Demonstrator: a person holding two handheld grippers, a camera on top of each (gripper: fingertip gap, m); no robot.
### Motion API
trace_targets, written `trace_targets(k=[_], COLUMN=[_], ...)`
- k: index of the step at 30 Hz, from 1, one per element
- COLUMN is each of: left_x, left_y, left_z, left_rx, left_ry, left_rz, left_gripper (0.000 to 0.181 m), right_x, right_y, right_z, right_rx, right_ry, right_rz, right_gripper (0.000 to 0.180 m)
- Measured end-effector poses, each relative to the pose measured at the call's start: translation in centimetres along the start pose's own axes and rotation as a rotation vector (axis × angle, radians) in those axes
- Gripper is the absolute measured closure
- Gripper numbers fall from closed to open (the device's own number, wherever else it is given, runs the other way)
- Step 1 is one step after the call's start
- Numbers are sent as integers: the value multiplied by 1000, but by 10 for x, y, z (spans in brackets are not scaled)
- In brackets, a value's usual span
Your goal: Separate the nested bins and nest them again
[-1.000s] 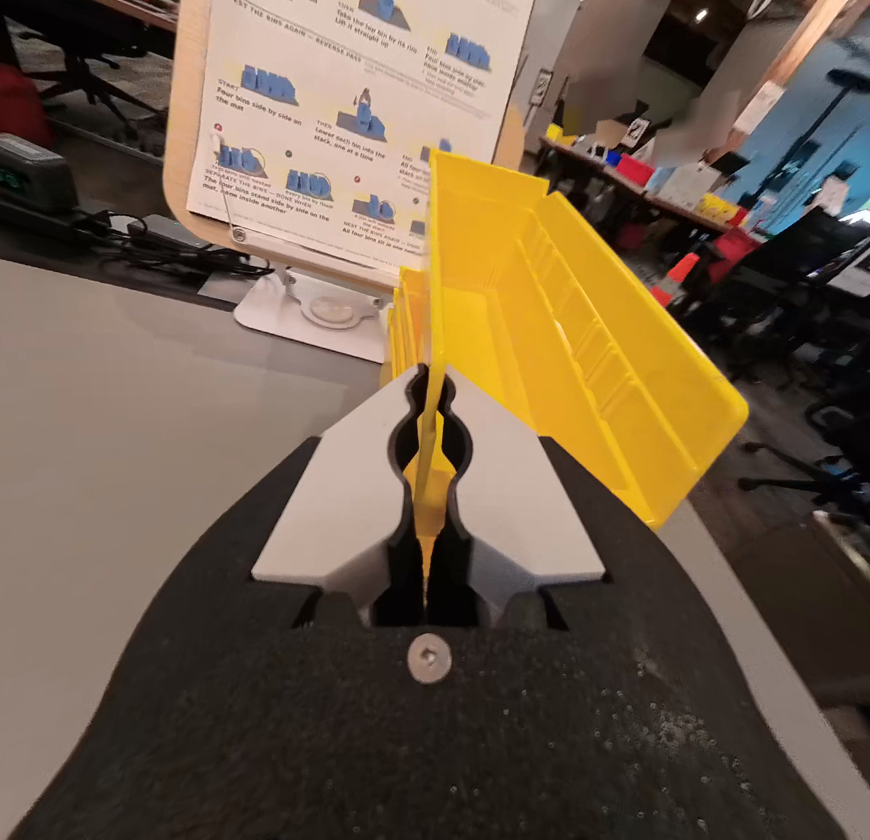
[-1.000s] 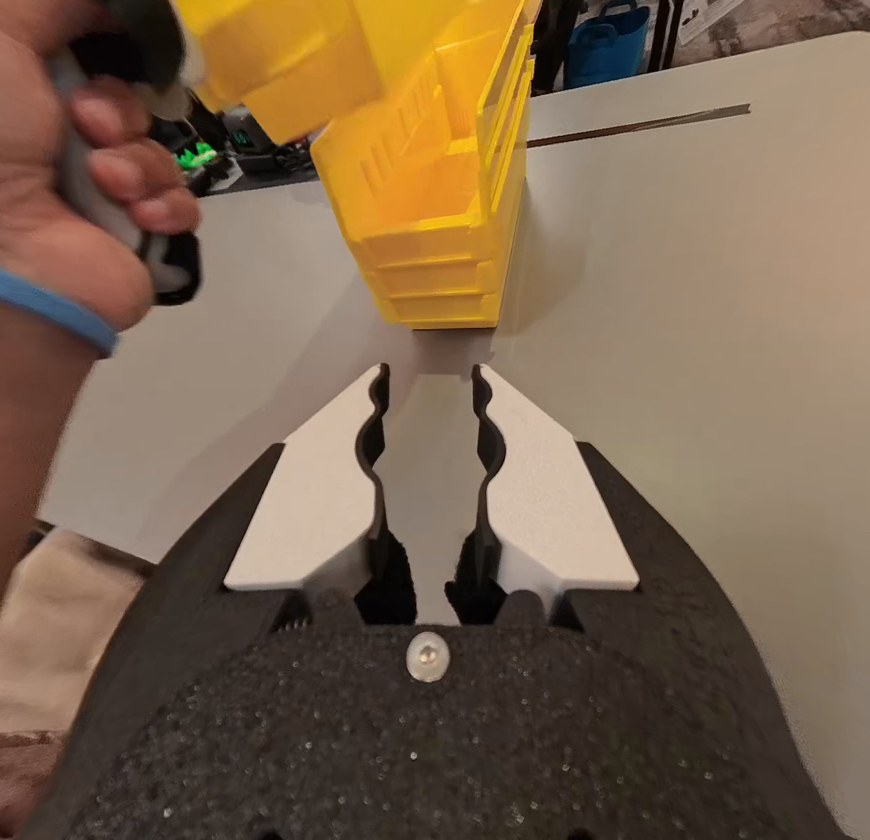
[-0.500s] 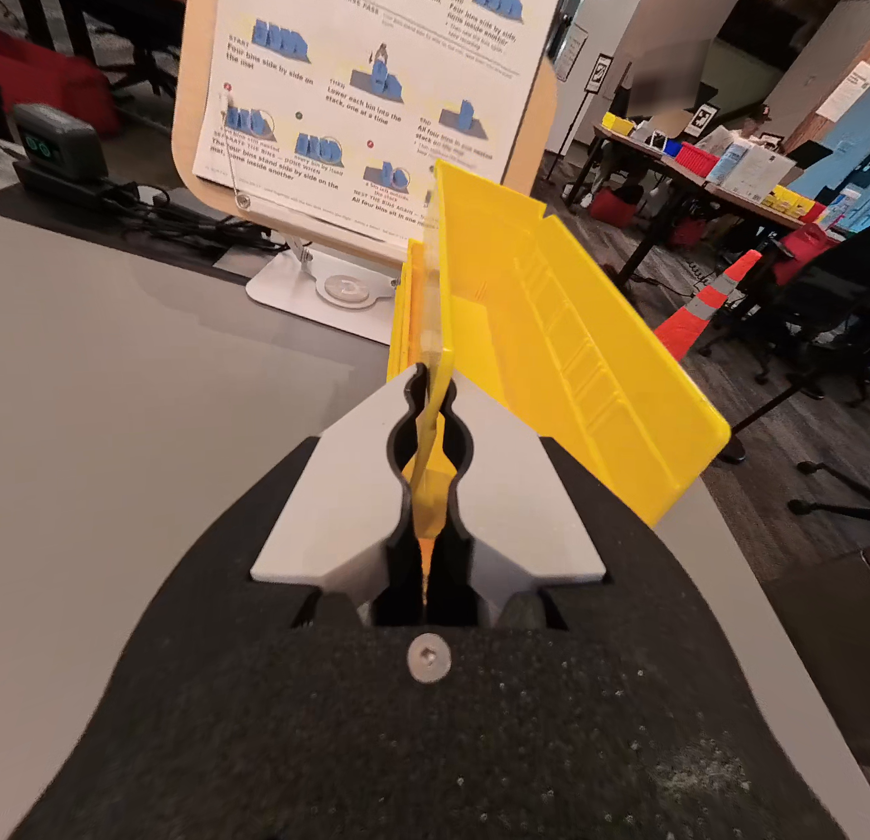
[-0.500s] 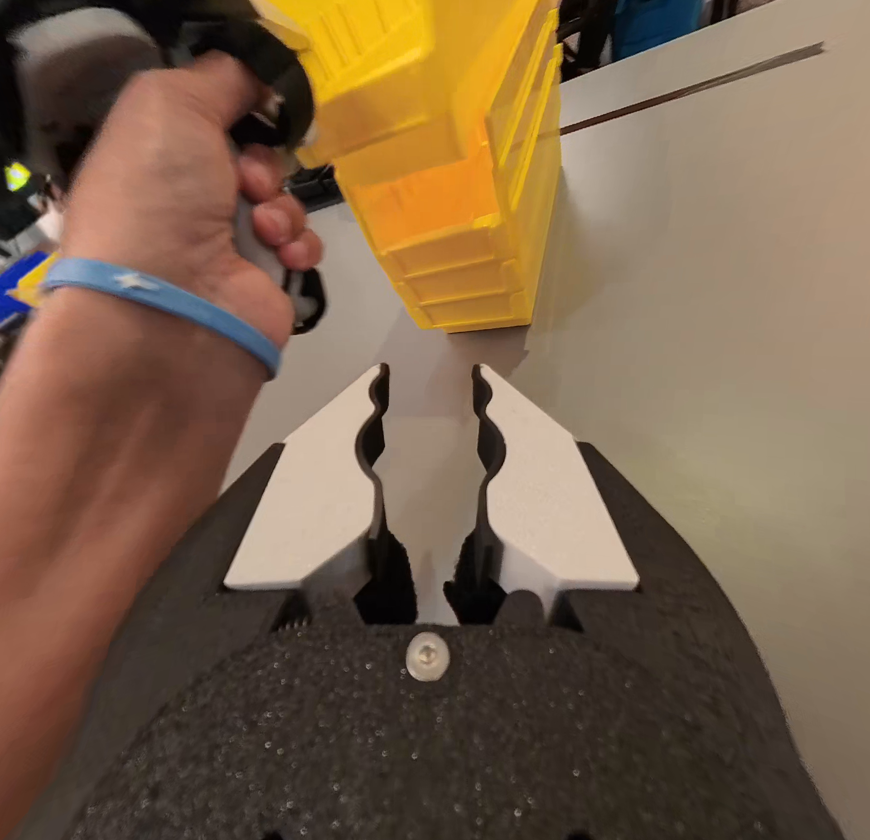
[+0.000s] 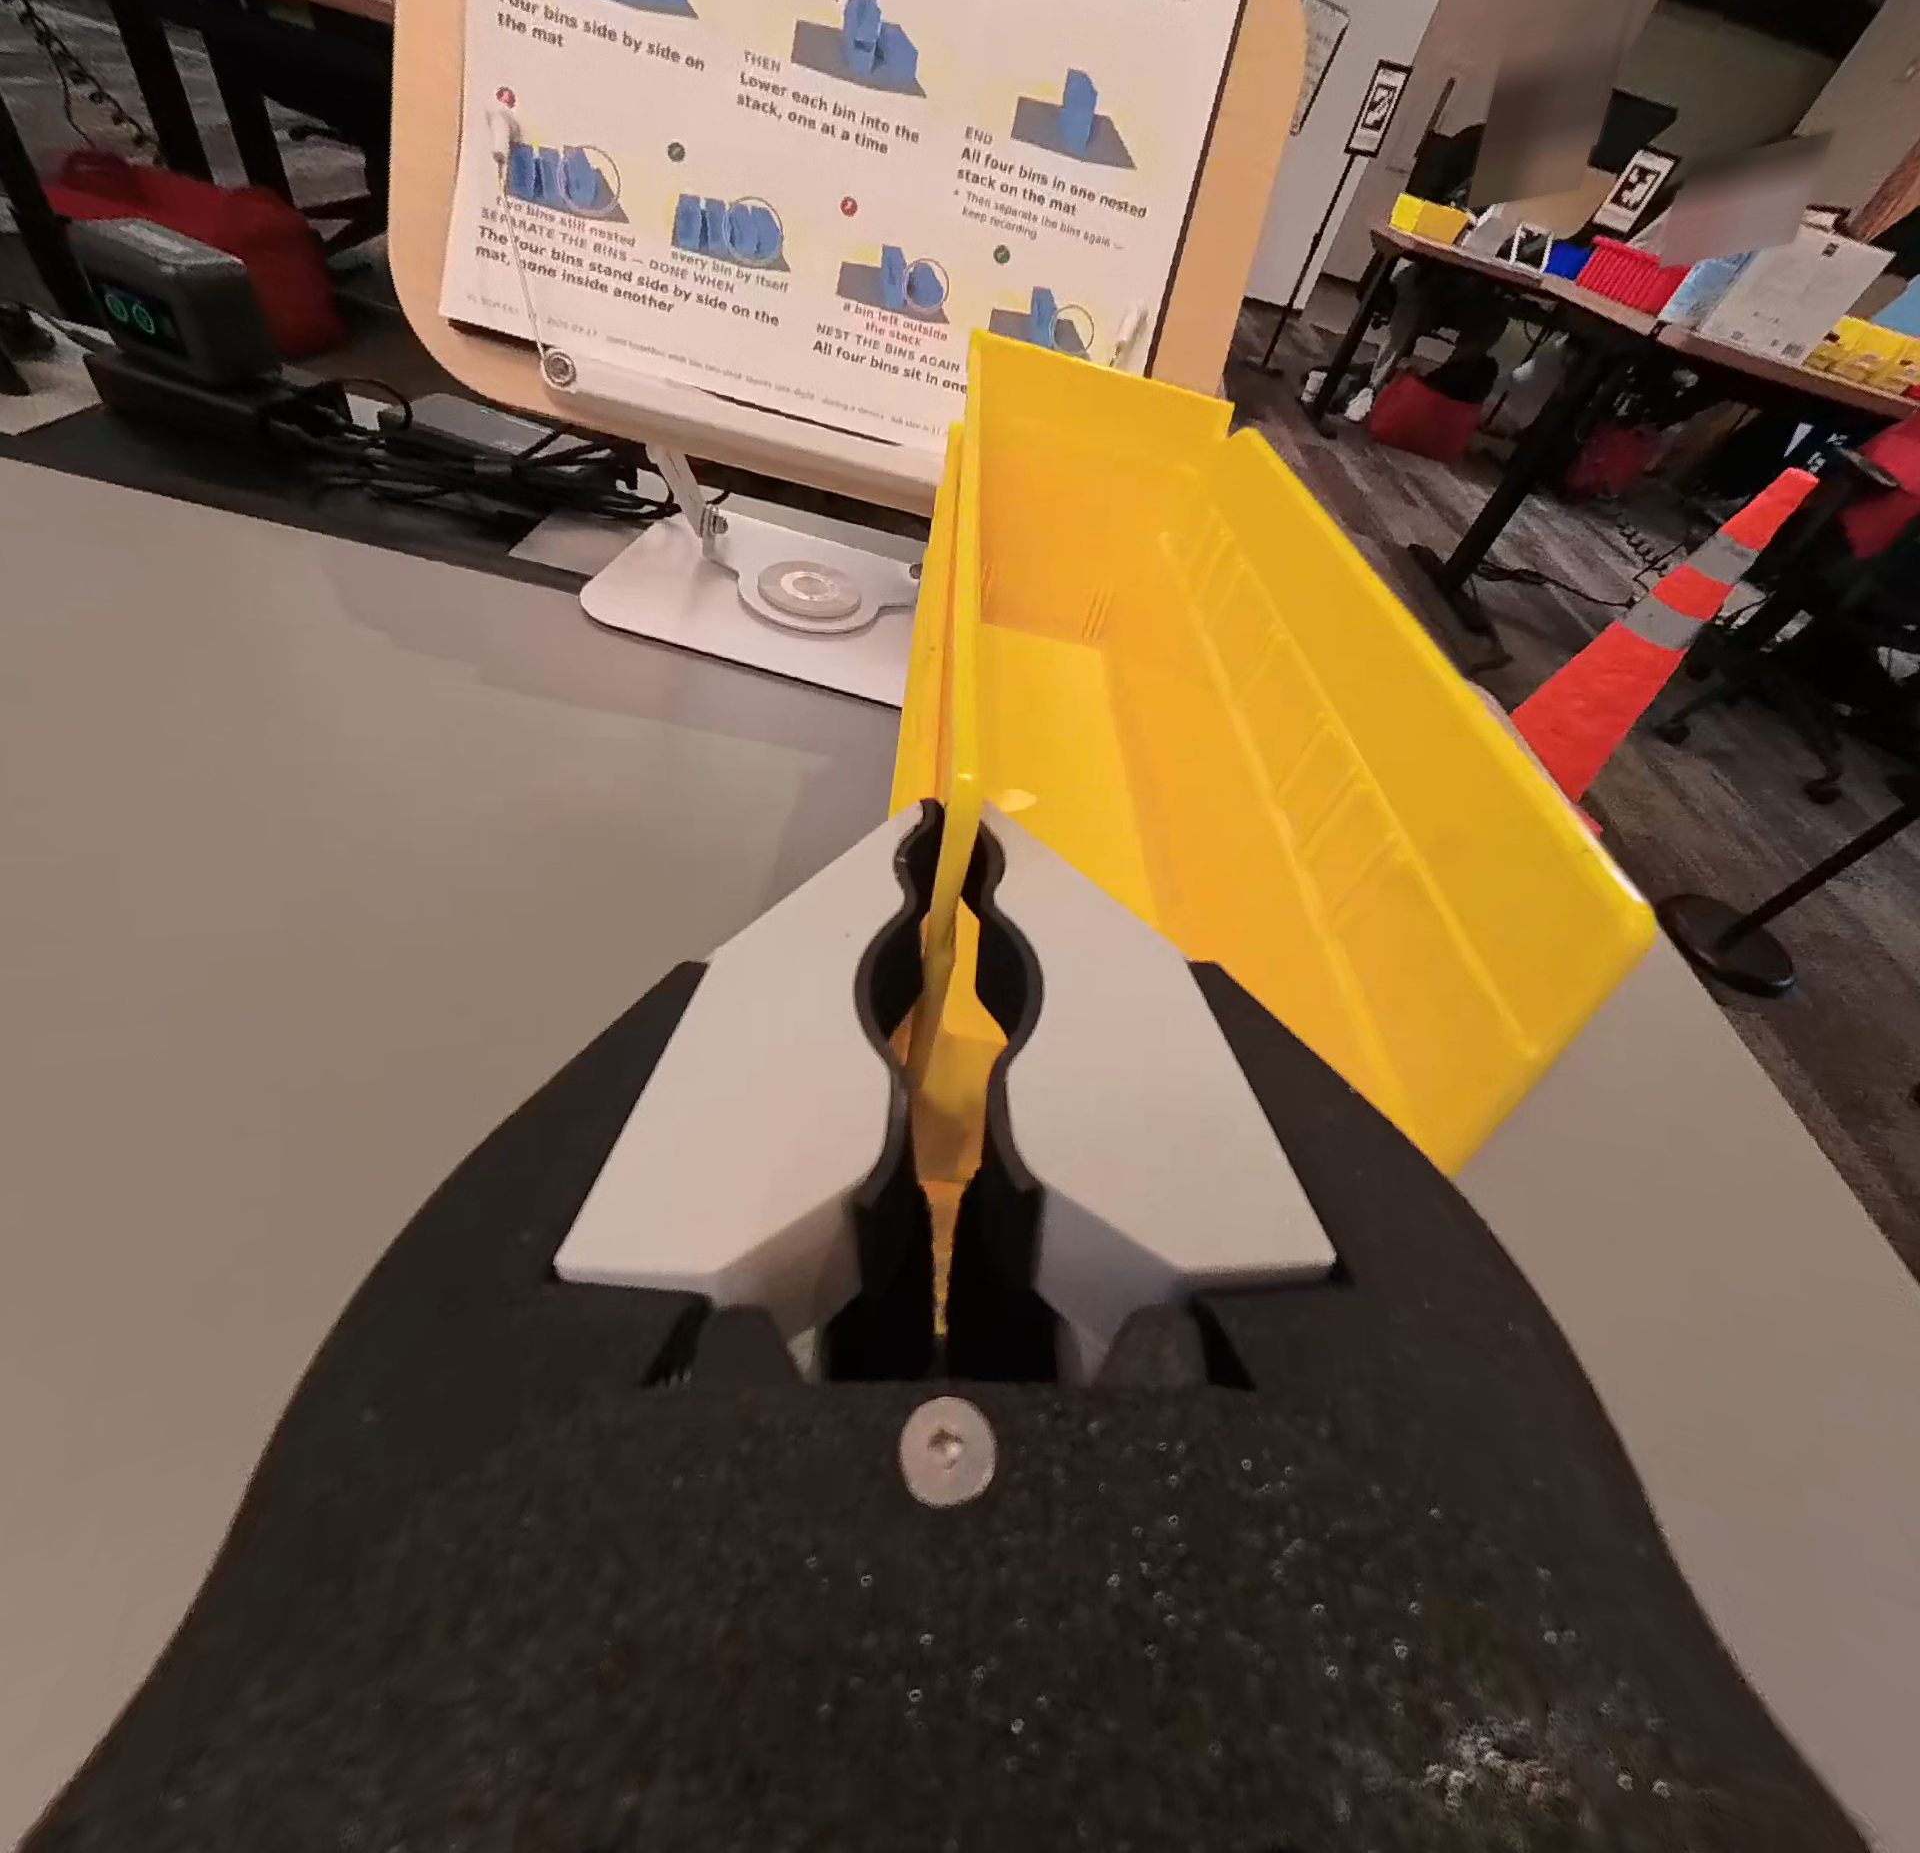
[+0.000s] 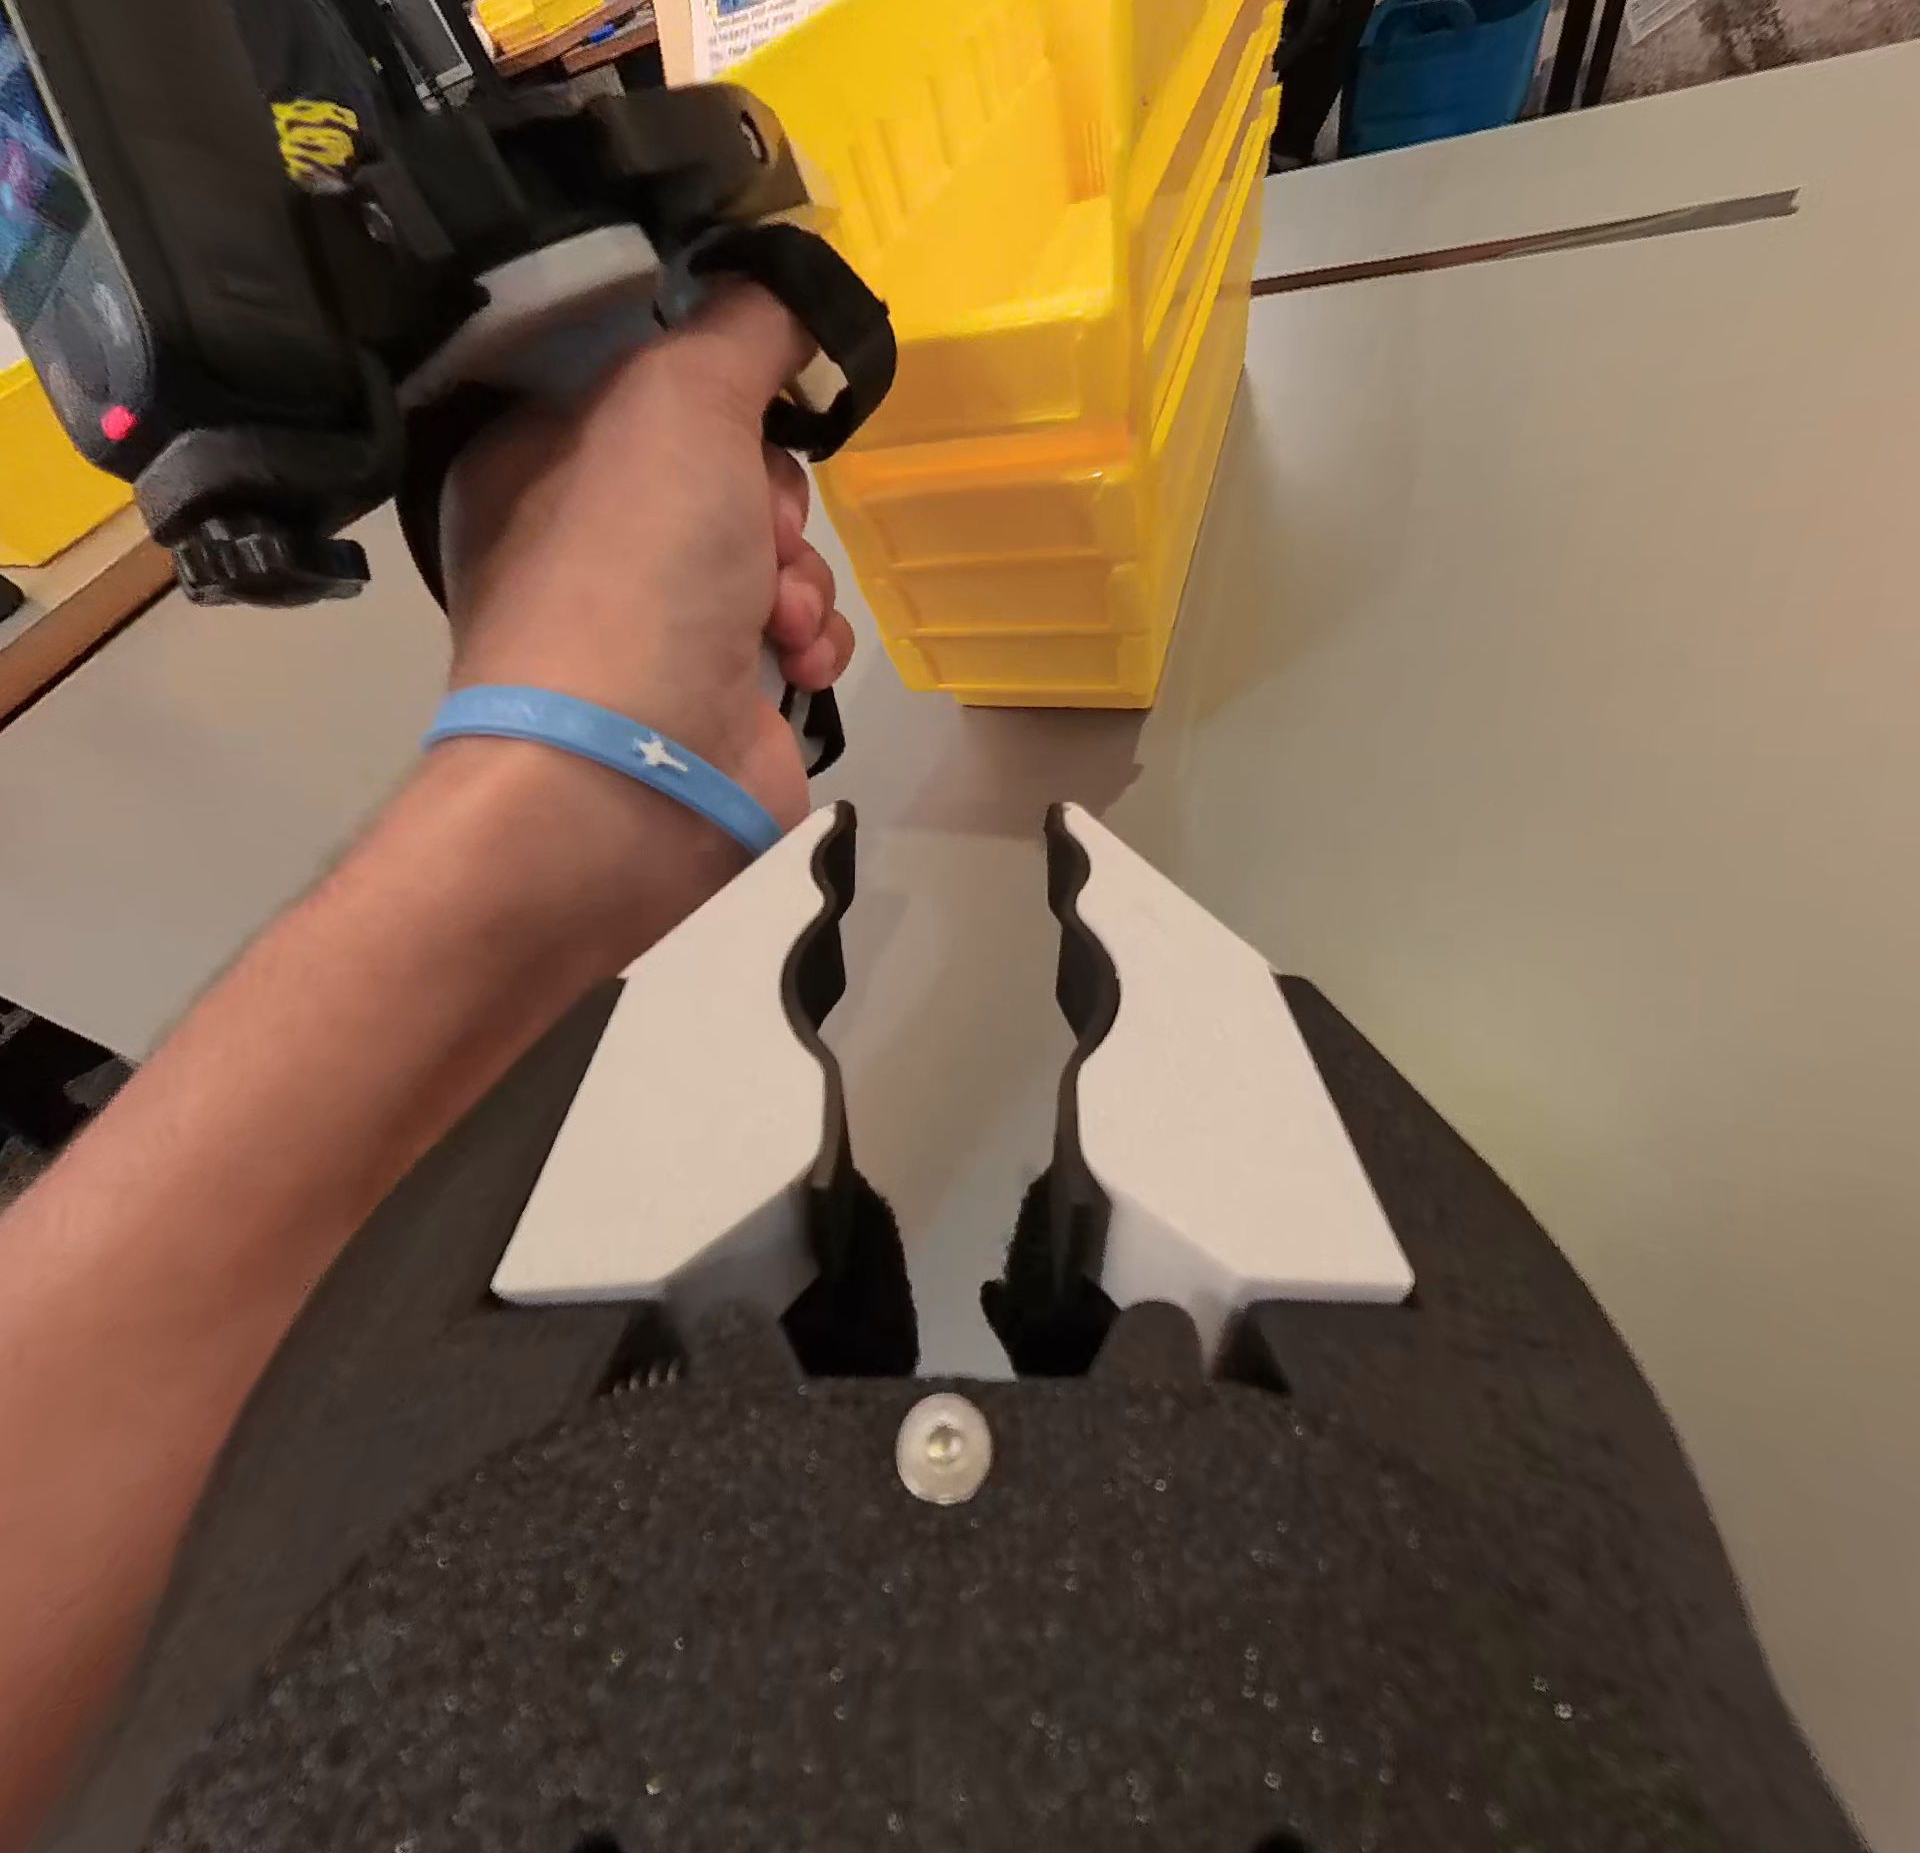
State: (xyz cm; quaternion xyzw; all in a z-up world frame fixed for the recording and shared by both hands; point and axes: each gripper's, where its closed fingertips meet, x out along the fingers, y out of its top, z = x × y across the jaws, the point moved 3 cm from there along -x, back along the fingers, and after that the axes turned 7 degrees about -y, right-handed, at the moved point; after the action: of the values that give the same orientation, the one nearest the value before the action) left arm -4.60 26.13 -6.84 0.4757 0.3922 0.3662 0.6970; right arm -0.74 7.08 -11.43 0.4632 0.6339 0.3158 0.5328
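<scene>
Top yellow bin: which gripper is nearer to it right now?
Left. The left gripper is shut on the side wall of the top bin, holding it tilted. The right gripper is open over the table, short of the stack, touching nothing.

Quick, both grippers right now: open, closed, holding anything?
Left gripper: closed on the side wall of the top yellow bin.
Right gripper: open, empty, apart from the bin stack.

Printed text on the instruction sheet (image 5: 831, 141) upon its stand; yellow lettering on the black strap (image 6: 312, 141).
</scene>
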Motion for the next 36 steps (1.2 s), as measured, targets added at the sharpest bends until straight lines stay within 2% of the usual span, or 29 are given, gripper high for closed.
trace_targets(k=[7, 17, 19, 21, 23, 26, 36], left_x=[-1, -23, -23, -26, -34, -38, -38], left_y=[-2, -5, -5, -1, 7, 9, 2], left_z=[1, 0, 1, 0, -6, -4, -6], left_rx=[94, 131, 114, 114, 160, 252, 336], left_ry=[-10, -32, -62, -82, -86, -189, -197], left_rz=[-32, -60, -67, -52, -3, 0, -27], left_gripper=[181, 181, 175, 157, 163, 176, 178], right_x=[1, 3, 4, 3, 3, 4, 8], right_y=[-2, -5, -6, -7, -7, -7, -11], right_z=[-2, -3, -5, -6, -5, -3, -10], right_rx=[-1, -5, -6, -15, -24, -28, -64], right_ry=[4, 3, 6, 4, -3, -10, -12], right_rz=[-11, -23, -29, -30, -27, -32, -52], right_gripper=[143, 143, 143, 143, 143, 143, 143])
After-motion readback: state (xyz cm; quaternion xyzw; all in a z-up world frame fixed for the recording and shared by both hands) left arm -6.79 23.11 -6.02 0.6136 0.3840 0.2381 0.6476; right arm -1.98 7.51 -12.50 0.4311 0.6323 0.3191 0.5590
